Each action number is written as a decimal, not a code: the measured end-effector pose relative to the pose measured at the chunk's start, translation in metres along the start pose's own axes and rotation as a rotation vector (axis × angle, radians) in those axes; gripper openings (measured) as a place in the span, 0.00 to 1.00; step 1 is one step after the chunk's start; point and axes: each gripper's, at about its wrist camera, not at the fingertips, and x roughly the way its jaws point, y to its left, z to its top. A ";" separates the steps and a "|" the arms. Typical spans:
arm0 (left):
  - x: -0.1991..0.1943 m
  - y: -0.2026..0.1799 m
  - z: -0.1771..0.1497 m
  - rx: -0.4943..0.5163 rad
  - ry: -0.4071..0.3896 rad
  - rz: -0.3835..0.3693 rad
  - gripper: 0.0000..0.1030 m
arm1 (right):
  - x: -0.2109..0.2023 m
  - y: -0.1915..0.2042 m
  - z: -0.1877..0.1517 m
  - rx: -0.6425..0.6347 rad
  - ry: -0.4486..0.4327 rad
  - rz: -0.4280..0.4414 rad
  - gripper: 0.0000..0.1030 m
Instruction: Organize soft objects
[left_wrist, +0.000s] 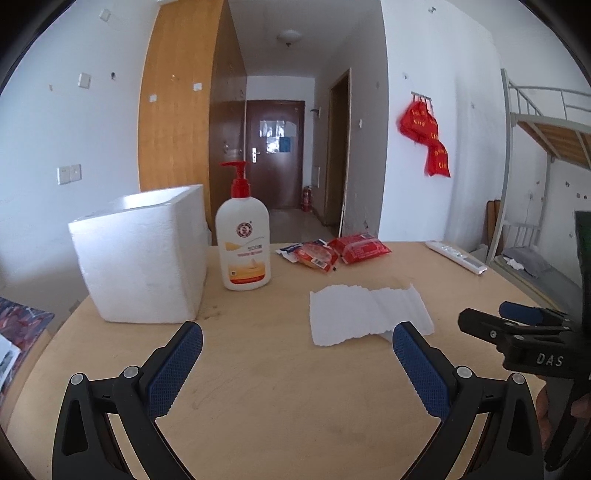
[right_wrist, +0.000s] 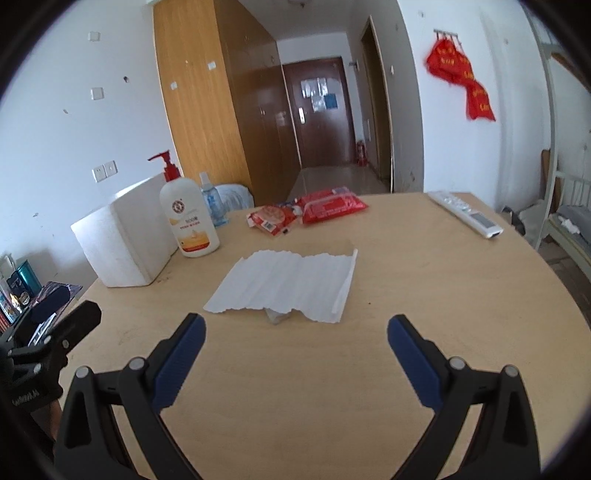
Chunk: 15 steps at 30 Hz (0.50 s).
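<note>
On the right gripper (left_wrist: 517, 325), seen from the left wrist view, white letters read "DAS". The lotion bottle (left_wrist: 243, 243) with a red pump shows a round red emblem; its small print is not legible. One white tissue sheet (right_wrist: 288, 282) (wrinkled, one edge folded up) lies flat in the middle of the wooden surface (right_wrist: 424, 288), at 12 o'clock from the right gripper (right_wrist: 295, 354), whose fingers stand wide apart and hold nothing. The left gripper (left_wrist: 295, 365) also has its fingers apart and empty; the sheet is at 1 o'clock from it. Two red snack packets (left_wrist: 334, 251) lie touching behind the sheet. One foam box (left_wrist: 144, 254) stands at 10 o'clock, one remote control (right_wrist: 465, 214) near the far right edge. The near part of the surface is open.
</note>
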 end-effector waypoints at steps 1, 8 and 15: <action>0.005 0.000 0.002 0.003 0.009 -0.002 1.00 | 0.005 -0.001 0.003 0.002 0.015 -0.004 0.97; 0.040 0.005 0.007 -0.030 0.095 -0.008 1.00 | 0.041 0.002 0.018 -0.017 0.110 0.002 0.97; 0.066 0.013 0.007 -0.059 0.163 0.000 1.00 | 0.080 0.007 0.029 -0.023 0.211 0.028 0.97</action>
